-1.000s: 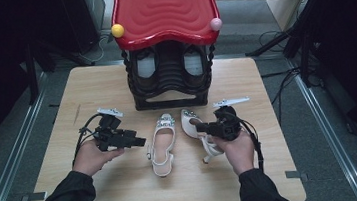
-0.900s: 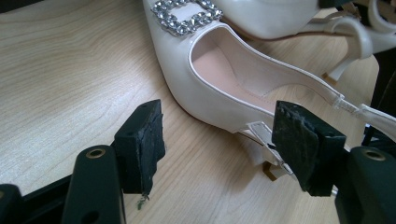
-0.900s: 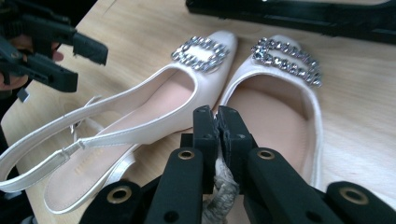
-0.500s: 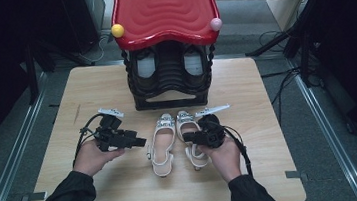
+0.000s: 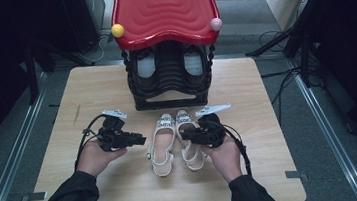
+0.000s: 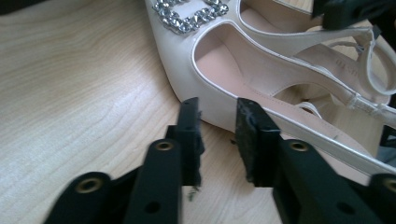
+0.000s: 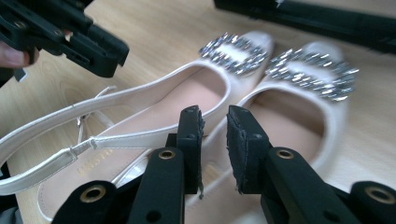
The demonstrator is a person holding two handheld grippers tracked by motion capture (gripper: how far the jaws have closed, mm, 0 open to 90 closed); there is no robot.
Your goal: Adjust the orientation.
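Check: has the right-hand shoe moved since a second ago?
Yes. The right shoe slid left across the table, now alongside the left shoe, nearer the black rack.

Both forearms came in from the near edge in dark sleeves. The left hand (image 5: 94, 157) held the left gripper (image 5: 138, 141) level, pointing right; its jaws had just been closing and stood with a narrow gap, nothing between them. The right hand (image 5: 222, 153) held the right gripper (image 5: 184, 136) pointing left; its jaws had just been opening and stood slightly apart, gripping nothing.
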